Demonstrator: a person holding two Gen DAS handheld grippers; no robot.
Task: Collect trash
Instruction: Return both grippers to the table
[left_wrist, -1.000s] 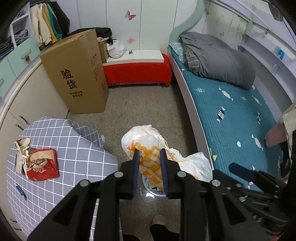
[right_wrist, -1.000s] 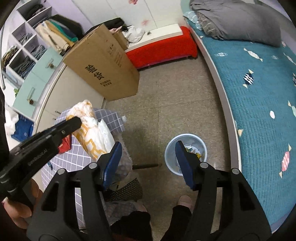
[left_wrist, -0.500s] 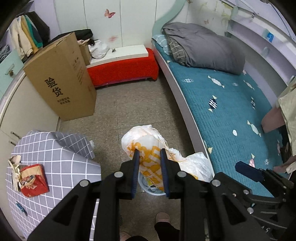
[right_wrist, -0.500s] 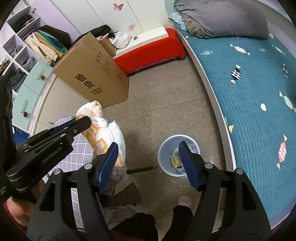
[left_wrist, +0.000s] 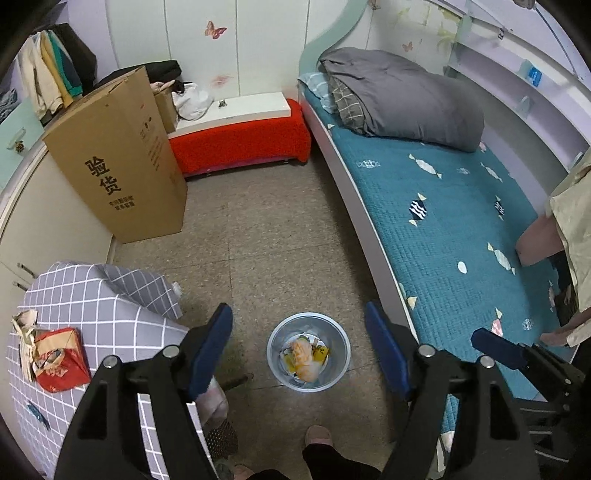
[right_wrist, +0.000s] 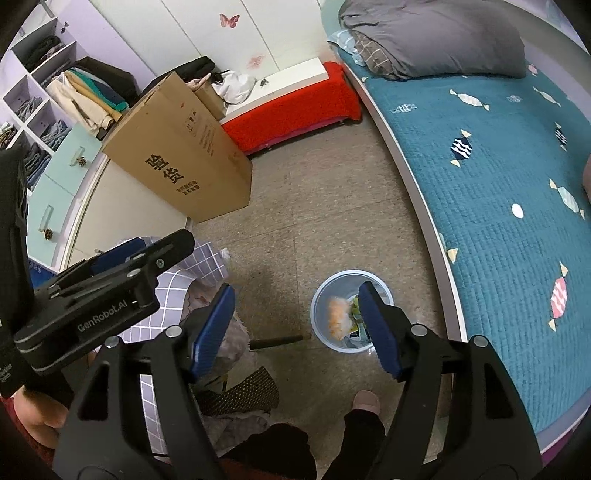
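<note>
Bedroom floor (left_wrist: 266, 229) of speckled tile, with a bed (left_wrist: 443, 236) under a teal quilt along the right and a tall cardboard box (left_wrist: 118, 158) standing against the cupboards at left. Round trash bin (left_wrist: 308, 352) sits on the floor close beside the bed frame; inside it lies a crumpled orange-and-white plastic bag (left_wrist: 303, 359) on top of other wrappers. Left hand-held gripper (left_wrist: 299, 350) hangs directly above the bin, its jaws opening, blue pads spread wide to either side of the bin, nothing between them: bag released. Right hand-held gripper (right_wrist: 297, 328) also hangs over the bin area, released, jaws wide and empty; in its view the bag (right_wrist: 338, 315) appears blurred at the bin's (right_wrist: 321, 295) mouth. Tabletop (left_wrist: 92, 295) with a grey checked cloth stands at lower left, carrying a torn red carton (left_wrist: 61, 360) and scraps of paper (left_wrist: 24, 332), well apart from the bin. 1 slippered foot (left_wrist: 318, 435) shows on the floor just below the bin. Grey duvet (left_wrist: 402, 96) is heaped at the head of the bed.
</note>
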